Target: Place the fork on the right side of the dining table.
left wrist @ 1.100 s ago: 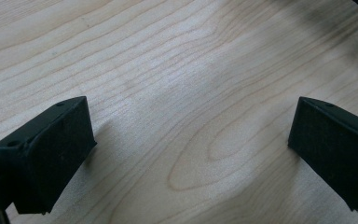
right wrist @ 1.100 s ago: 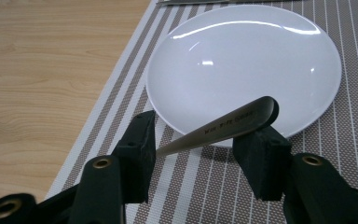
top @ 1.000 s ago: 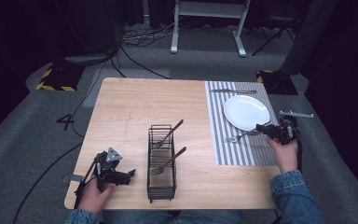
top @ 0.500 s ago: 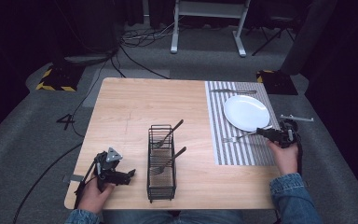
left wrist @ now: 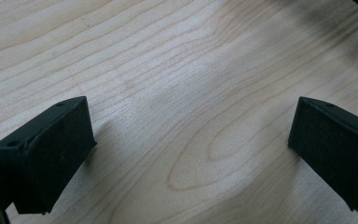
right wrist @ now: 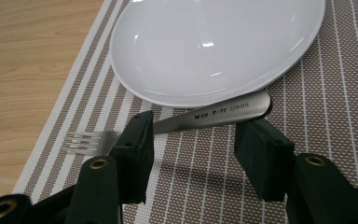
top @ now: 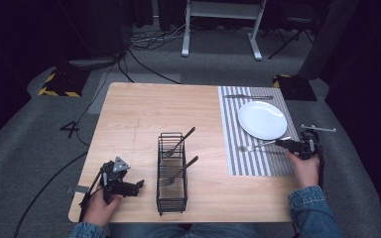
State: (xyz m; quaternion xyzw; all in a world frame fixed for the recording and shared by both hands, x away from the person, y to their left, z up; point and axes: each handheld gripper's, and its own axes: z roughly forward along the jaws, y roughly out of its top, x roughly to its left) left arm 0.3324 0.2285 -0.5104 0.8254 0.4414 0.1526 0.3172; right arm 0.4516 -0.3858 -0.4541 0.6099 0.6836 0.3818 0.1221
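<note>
Between the right gripper's (right wrist: 193, 154) jaws lay the fork (right wrist: 177, 122), flat on the striped placemat (right wrist: 335, 116). Jaws stood apart, one on each side of the handle; no visible pinch, so released, fork resting on the mat. Fork handle end sat just past the far jaw, tines stuck out beyond the near jaw toward the mat's edge and the bare wood. White plate (right wrist: 214, 46) was directly ahead of the jaws, its rim just beside the fork handle, possibly touching; can't tell. Little room forward of the tool because of that rim; open mat behind and to the handle-end side.

From the high view, right gripper (top: 290, 145) sat at the table's (top: 139, 114) right edge, fork (top: 260, 146) running off its tips across the mat, plate (top: 262, 120) beyond. A knife (top: 248, 96) lay at the mat's far end, well apart.

Left gripper (top: 134, 187) rested near the front left corner, jaws wide open on bare wood (left wrist: 186, 93), nothing between them. Wire cutlery rack (top: 172, 173) stood just off its tips, two utensils inside. Wide clear wood lay beyond it.
</note>
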